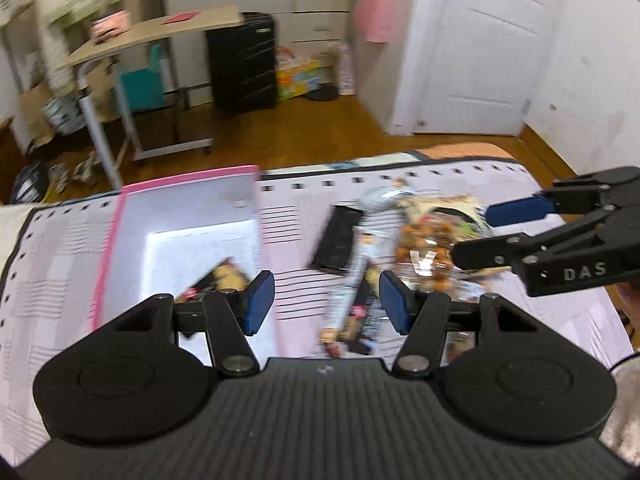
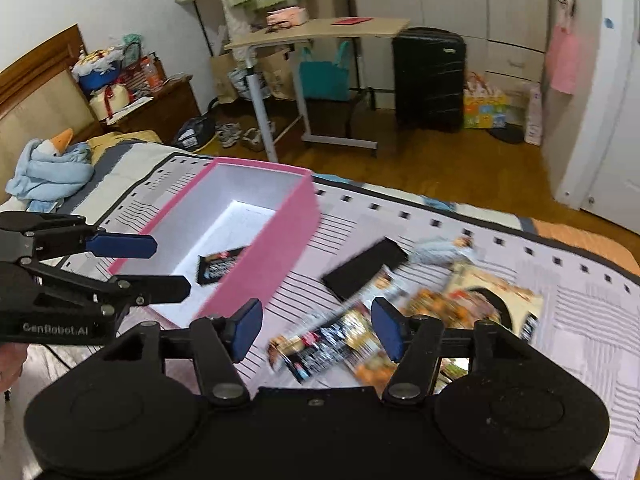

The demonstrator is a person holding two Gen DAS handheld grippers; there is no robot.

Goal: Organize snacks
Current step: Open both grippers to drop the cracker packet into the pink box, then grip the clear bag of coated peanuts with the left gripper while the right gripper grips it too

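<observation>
A pink box (image 2: pixel 260 264) with a white inside stands open on the bed; its rim (image 1: pixel 108 248) also shows in the left wrist view. One dark snack packet (image 2: pixel 220 266) lies on the box floor. To the right of the box, loose snacks are scattered on the cover: a flat black packet (image 2: pixel 366 268), a black-and-gold packet (image 2: pixel 332 344) and a bag of orange snacks (image 2: pixel 448 308). My right gripper (image 2: pixel 318 328) hangs open and empty above the black-and-gold packet. My left gripper (image 1: pixel 328 300) is open and empty between the box and the pile.
The bed cover (image 2: pixel 580 320) is pale with black stripes and squares. A blue towel bundle (image 2: pixel 52 168) lies near the headboard. Beyond the bed are wood floor, a rolling desk (image 2: pixel 320 28), a black suitcase (image 2: pixel 428 76) and a white door (image 1: pixel 480 48).
</observation>
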